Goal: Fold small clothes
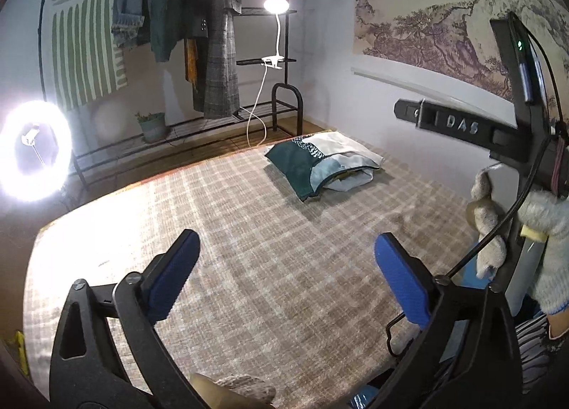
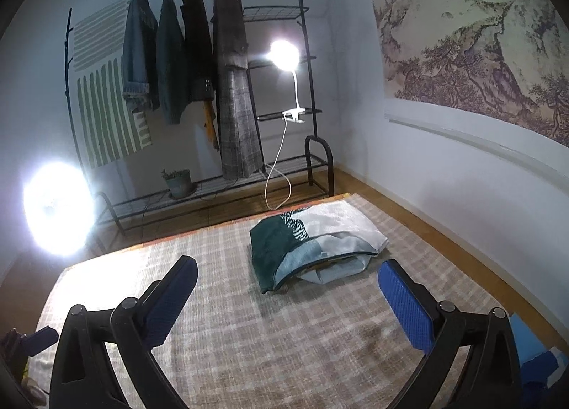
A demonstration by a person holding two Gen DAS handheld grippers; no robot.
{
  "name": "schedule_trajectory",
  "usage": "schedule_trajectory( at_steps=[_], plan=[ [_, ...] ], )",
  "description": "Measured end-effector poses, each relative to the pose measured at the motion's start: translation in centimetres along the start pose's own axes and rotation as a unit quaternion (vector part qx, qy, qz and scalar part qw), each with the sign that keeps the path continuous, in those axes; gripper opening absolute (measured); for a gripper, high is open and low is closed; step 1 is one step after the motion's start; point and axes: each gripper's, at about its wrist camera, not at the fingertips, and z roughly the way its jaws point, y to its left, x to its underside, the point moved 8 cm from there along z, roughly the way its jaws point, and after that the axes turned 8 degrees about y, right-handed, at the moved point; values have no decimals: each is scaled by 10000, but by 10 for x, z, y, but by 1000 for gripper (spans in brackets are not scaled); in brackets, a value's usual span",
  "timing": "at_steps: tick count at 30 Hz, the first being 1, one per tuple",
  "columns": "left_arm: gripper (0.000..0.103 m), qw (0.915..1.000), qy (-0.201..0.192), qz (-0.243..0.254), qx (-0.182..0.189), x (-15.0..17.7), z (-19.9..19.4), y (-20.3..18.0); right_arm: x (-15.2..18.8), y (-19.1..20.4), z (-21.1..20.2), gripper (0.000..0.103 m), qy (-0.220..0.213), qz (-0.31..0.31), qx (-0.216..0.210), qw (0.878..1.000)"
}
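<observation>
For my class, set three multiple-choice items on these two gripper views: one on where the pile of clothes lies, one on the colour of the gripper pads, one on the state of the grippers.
1. Where does the pile of clothes lie?
A. on the checked rug
B. on the clothes rack
C. in the plant pot

2. What colour are the pads on the grippers?
A. red
B. blue
C. yellow

3. In what state are the left gripper and the right gripper?
A. both shut on cloth
B. one open, one shut
C. both open and holding nothing

Answers:
1. A, as the pile rests on the rug near its far edge, in front of the rack.
2. B, as every pad in both views is blue.
3. C, as the jaws of each stand wide apart with only rug showing between them.
</observation>
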Motion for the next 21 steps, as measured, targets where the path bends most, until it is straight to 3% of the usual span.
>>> schedule_trajectory(
  at_steps=[8,21],
  plan=[
    [102,9998,-137,-68,119,-2,-4,-2,9,-6,8,103,27,219,30,9998],
    [103,9999,-94,-25,-67,0,7,-1,13,-7,20,103,-10,-16,250,9997]
  ],
)
